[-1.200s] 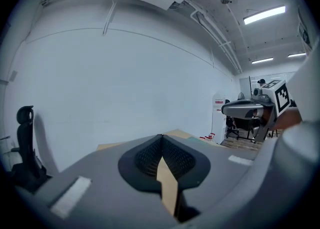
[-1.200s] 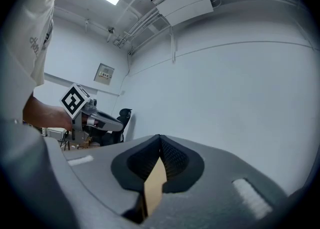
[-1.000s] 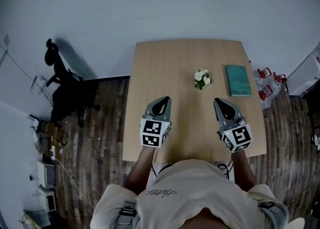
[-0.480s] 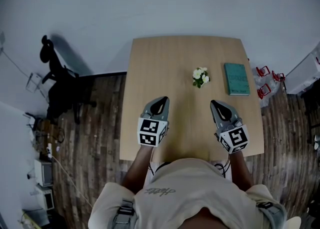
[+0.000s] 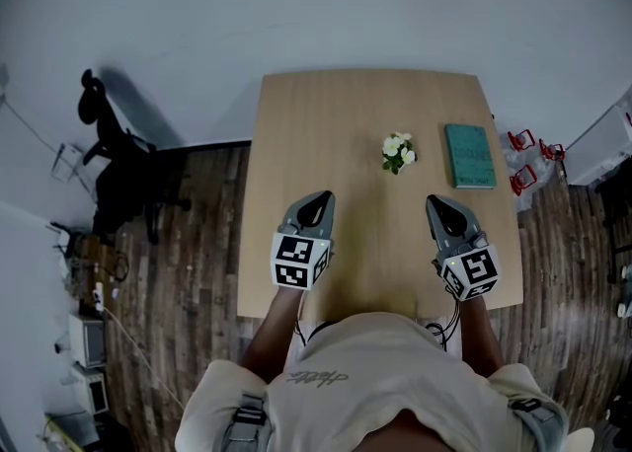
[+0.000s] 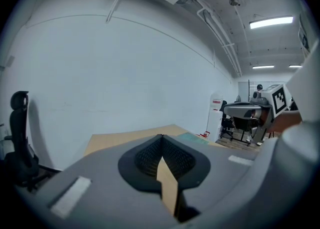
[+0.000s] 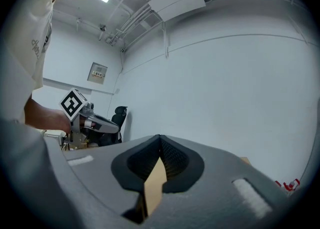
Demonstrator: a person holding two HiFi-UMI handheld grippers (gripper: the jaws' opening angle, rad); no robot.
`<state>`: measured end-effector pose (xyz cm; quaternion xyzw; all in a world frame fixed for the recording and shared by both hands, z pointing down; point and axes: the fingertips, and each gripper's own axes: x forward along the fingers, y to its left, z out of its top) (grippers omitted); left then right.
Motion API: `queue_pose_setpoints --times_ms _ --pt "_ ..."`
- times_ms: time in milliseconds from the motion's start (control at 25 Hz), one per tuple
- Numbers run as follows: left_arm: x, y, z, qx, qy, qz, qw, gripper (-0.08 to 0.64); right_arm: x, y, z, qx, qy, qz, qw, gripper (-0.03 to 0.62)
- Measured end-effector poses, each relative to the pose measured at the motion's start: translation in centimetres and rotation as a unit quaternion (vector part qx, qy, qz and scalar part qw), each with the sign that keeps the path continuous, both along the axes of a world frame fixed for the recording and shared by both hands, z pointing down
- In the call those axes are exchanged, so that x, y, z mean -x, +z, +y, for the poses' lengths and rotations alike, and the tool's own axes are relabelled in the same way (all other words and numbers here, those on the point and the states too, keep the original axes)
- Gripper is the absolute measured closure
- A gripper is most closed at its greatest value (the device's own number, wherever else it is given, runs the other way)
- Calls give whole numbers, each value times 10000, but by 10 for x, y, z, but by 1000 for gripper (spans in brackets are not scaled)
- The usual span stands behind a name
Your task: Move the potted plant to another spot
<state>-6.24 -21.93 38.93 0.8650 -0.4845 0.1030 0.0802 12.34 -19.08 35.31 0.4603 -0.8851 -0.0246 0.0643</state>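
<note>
Potted plant with white flowers is set on the wooden table, right of centre, just left of a teal book. Left gripper and right gripper are held over the table's near half, well apart from the plant. Both are clenched, tips met, nothing gripped.
</note>
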Motion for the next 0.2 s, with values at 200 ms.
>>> queue_pose_setpoints --times_ms 200 --pt "4 3 -2 14 -67 37 10000 545 0 -2 -4 -13 -14 -107 9999 591"
